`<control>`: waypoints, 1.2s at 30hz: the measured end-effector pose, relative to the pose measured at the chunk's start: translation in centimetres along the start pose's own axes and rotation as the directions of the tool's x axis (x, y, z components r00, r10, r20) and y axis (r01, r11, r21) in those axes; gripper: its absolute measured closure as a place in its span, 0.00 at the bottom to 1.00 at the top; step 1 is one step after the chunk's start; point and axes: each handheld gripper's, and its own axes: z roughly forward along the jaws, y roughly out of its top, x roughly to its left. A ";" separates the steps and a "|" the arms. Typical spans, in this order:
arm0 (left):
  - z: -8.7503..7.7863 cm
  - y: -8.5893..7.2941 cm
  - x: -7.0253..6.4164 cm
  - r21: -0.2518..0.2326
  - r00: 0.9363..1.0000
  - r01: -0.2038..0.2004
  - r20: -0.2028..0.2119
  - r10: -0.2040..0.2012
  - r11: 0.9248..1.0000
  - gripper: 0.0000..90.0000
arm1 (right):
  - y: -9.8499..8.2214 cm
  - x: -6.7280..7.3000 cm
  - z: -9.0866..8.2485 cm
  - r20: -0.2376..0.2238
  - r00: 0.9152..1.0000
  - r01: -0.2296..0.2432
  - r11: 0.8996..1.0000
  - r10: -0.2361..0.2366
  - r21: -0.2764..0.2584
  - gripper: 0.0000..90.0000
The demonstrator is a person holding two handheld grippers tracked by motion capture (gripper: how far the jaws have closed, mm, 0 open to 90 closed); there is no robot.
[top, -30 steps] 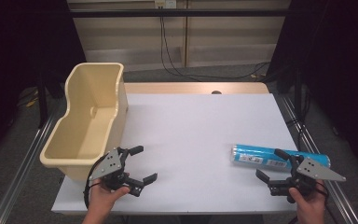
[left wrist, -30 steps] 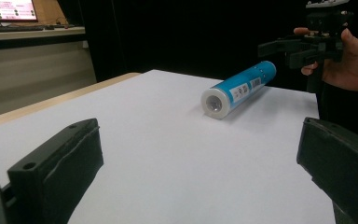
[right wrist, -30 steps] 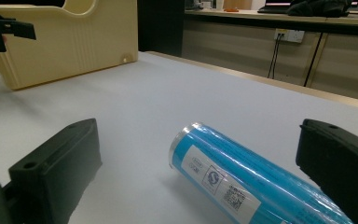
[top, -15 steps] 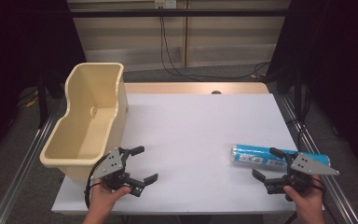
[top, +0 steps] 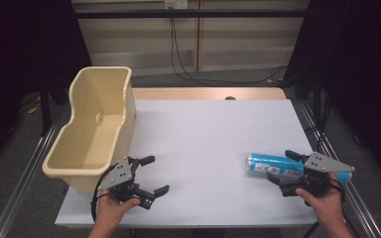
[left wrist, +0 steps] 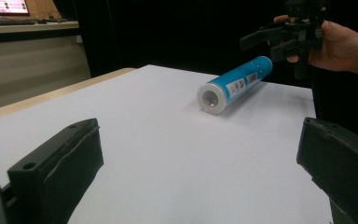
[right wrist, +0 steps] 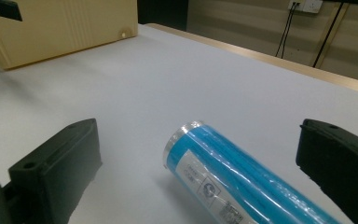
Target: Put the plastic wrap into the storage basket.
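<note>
Looking down from the high view, the right gripper (top: 286, 171) sits over the near end of the blue tube (top: 268, 165), which lies on its side at the right of the white table (top: 208, 139), well apart from the cream bin (top: 95, 130) at the left edge. Its jaws stand wide, one on each side of the tube, gripping nothing. The left gripper (top: 151, 175) rests near the front edge just beside the bin, also wide open and empty.

From the left gripper view, the tube (left wrist: 235, 84) points its capped white end toward the camera, and the right gripper (left wrist: 272, 41) hangs just above its far part, not touching it.

From the right gripper view, the tube (right wrist: 242, 177) runs between the two spread jaws, nearer the right one. To grasp it well, the person would likely do best to centre it between the jaws, lower until they flank its widest part, and close squarely across the axis; a round tube pinched high or off-centre could roll or squirt free.
</note>
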 end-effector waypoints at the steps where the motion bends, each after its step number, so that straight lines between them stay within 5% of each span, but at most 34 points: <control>1: 0.0 0.0 0.0 -0.001 1.000 0.001 0.000 -0.001 1.000 0.00 | 0.2 -0.2 0.1 0.004 1.000 0.003 1.000 -0.003 0.011 0.00; 8: 0.1 -0.1 0.0 0.005 1.000 0.001 0.003 -0.001 1.000 0.00 | 1.1 -1.4 0.7 0.005 1.000 0.026 0.993 -0.027 0.114 0.00; 12: 0.1 -0.1 0.0 0.011 1.000 0.002 0.005 -0.002 1.000 0.00 | 1.3 -2.1 1.2 -0.008 0.999 0.041 0.977 -0.041 0.209 0.00; 13: 0.1 -0.1 0.0 0.011 1.000 0.003 0.006 -0.003 1.000 0.00 | 1.3 -2.4 1.5 -0.014 0.999 0.049 0.966 -0.047 0.254 0.00; 21: 0.2 -0.1 0.0 0.015 1.000 0.002 0.009 -0.002 1.000 0.00 | 0.8 -3.2 2.3 -0.040 0.997 0.071 0.928 -0.060 0.365 0.00; 23: 0.2 -0.1 0.0 0.021 1.000 0.001 0.012 -0.002 1.000 0.00 | 0.8 -3.4 2.4 -0.049 0.997 0.081 0.913 -0.067 0.399 0.00; 24: 0.2 -0.2 0.0 0.020 1.000 0.003 0.013 -0.003 1.000 0.00 | 0.9 -3.6 2.6 -0.050 0.994 0.106 0.893 -0.093 0.438 0.00; 28: 0.3 -0.2 0.0 0.020 1.000 0.005 0.018 -0.005 1.000 0.00 | 1.2 -4.0 2.7 -0.051 0.992 0.128 0.875 -0.117 0.468 0.00; 29: 0.4 -0.2 0.0 0.022 1.000 0.006 0.019 -0.006 1.000 0.00 | 1.3 -4.5 2.8 -0.062 0.989 0.148 0.857 -0.135 0.494 0.00; 30: 0.4 -0.2 0.0 0.022 1.000 0.006 0.019 -0.006 1.000 0.00 | 1.3 -4.5 2.8 -0.062 0.989 0.148 0.857 -0.135 0.494 0.00; 36: 0.4 -0.3 0.0 0.029 1.000 0.002 0.025 -0.002 1.000 0.00 | 1.5 -5.4 3.1 -0.078 0.986 0.165 0.818 -0.146 0.551 0.00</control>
